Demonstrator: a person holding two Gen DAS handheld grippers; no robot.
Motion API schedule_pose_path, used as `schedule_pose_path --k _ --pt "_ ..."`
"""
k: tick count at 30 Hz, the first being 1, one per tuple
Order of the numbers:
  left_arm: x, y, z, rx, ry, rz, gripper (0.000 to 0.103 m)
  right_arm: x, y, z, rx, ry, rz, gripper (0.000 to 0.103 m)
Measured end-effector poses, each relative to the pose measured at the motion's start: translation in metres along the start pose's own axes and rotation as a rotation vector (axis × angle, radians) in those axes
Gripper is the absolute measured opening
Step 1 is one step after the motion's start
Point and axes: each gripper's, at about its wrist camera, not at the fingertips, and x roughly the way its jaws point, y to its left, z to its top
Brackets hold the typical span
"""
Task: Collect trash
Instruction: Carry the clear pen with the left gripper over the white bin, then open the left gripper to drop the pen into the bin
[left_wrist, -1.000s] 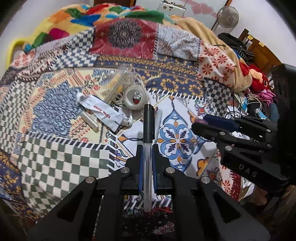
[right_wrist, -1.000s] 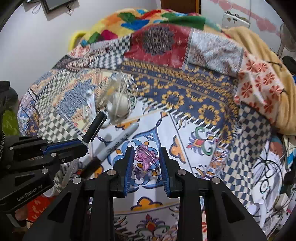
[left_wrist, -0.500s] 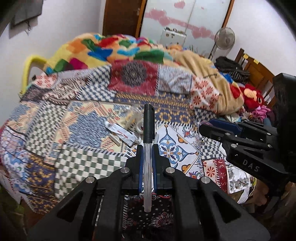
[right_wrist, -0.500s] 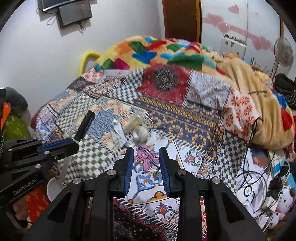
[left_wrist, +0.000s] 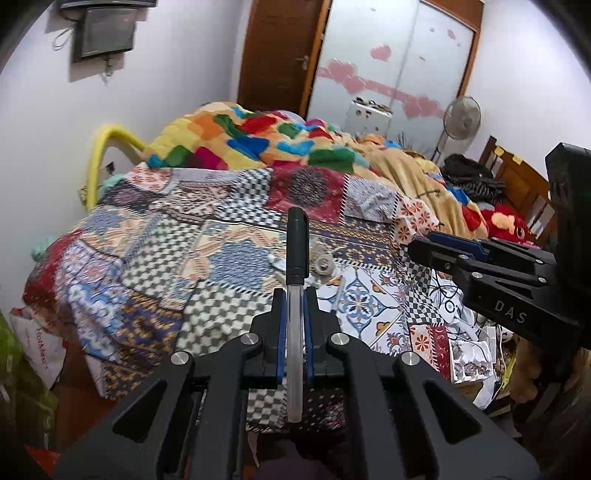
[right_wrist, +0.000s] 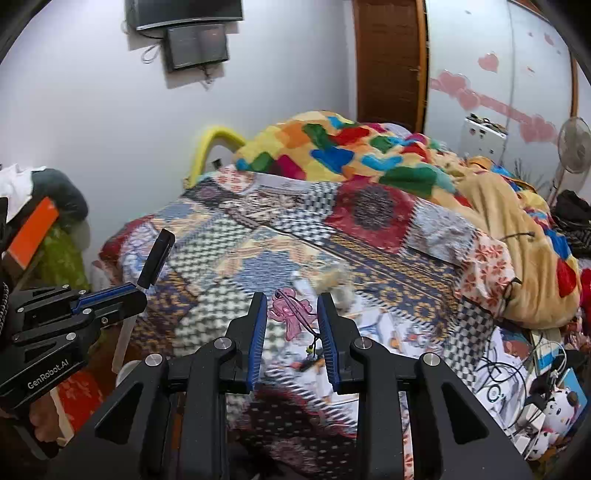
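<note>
Left gripper (left_wrist: 294, 306) clamps a pen (left_wrist: 296, 266) pointing to 12 o'clock; right gripper (right_wrist: 291, 310) pinches a pink wrapper (right_wrist: 290, 314).

front: open air above quilt (left_wrist: 155, 258) | right: heaped blankets (right_wrist: 369, 155) | left: wall (right_wrist: 92, 110) close

Even, bright indoor light; soft shadows under the wall-mounted black screen (right_wrist: 195, 46). Fisheye bending and dark vignetted corners. The patchwork bedspread (right_wrist: 258, 258) is motion-blurred.
</note>
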Motion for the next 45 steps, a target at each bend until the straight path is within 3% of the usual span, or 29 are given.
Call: schedule_pose_path --k 13,28,37,45 --pt "-0.099 0.091 -0.052 -0.120 -0.081 0.092 0.007 -0.019 0.113 -0.005 -0.117 -0.016 0.107 0.025" --pt "-0.169 0.201 -0.144 -0.289 -0.044 0.256 0.007 0.013 0.259 -0.045 -0.280 0.082 0.292 0.025" --pt "-0.168 0.253 -0.199 -0.399 0.052 0.322 0.007 0.042 0.325 -0.077 -0.359 0.172 0.393 0.025" --pt "-0.121 0.297 -0.245 -0.511 0.192 0.338 0.007 0.090 0.364 -0.103 -0.372 0.312 0.419 0.026"
